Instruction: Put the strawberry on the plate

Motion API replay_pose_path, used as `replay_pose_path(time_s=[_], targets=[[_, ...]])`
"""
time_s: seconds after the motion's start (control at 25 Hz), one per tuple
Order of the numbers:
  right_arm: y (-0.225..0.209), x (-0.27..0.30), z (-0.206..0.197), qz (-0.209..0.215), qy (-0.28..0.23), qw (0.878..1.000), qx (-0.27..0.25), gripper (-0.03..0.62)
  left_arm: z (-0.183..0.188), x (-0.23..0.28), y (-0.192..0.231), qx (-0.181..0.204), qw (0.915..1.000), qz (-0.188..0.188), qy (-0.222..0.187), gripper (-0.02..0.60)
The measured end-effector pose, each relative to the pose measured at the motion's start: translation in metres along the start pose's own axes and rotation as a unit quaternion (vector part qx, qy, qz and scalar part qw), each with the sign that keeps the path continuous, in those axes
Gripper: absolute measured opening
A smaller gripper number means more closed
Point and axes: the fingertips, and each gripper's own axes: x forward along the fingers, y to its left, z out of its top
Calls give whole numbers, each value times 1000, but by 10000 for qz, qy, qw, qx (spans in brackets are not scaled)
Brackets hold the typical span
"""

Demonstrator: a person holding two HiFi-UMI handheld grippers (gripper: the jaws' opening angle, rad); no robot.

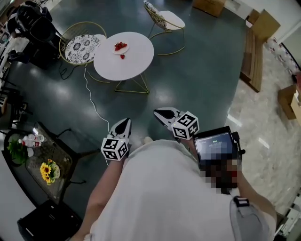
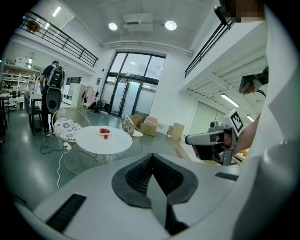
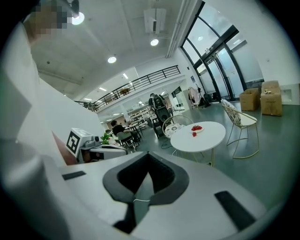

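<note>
person (image 1: pixel 164 197): white shirt, seen from above, standing on dark floor (image 1: pixel 202 80)
left gripper (image 1: pixel 123 123): jaws fully together, nothing between them, aimed at the table, well short of it
right gripper (image 1: pixel 162 113): jaws pressed together too, empty, just beside the left one, aimed the same way
screen device (image 1: pixel 214 143): at person's right side, behind right gripper, display lit
side table (image 1: pixel 59 150): low, dark, near left; sunflowers (image 1: pixel 47 170) and bottle (image 1: pixel 31 140) on it
cable (image 1: pixel 91 99): white, on floor, running from near left gripper toward table's left edge
table (image 1: pixel 136 63): round white tabletop, gold wire legs, well ahead of both grippers
strawberry (image 1: pixel 122 57): loose on tabletop, about its centre, just beside plate on the near side, not on it
plate (image 1: pixel 115 51): small, white, between tabletop centre and far edge
strawberries on plate (image 1: pixel 120 45): several, red, bunched together
cushioned chair (image 1: pixel 82 47): gold wire frame, patterned seat pad, tucked at tabletop's left edge
second chair (image 1: pixel 164 19): same wire type, beyond tabletop's far-right edge, apart from it
boxes (image 1: pixel 209 5): cardboard, on floor far beyond table
bystander (image 2: pixel 51 79): far left in left gripper view, standing, back turned, backpack on
</note>
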Motion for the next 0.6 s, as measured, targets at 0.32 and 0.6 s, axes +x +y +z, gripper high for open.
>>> replay_pose_path(time_s=[0.32,0.6], targets=[[-2,42,18,-92,0,10000,-21,6,13,-3,47,56,10000,18,-67,8],[-3,54,23,-107,115,9999,-61,6,12,-5,66,-92,9998,82,-122,8]])
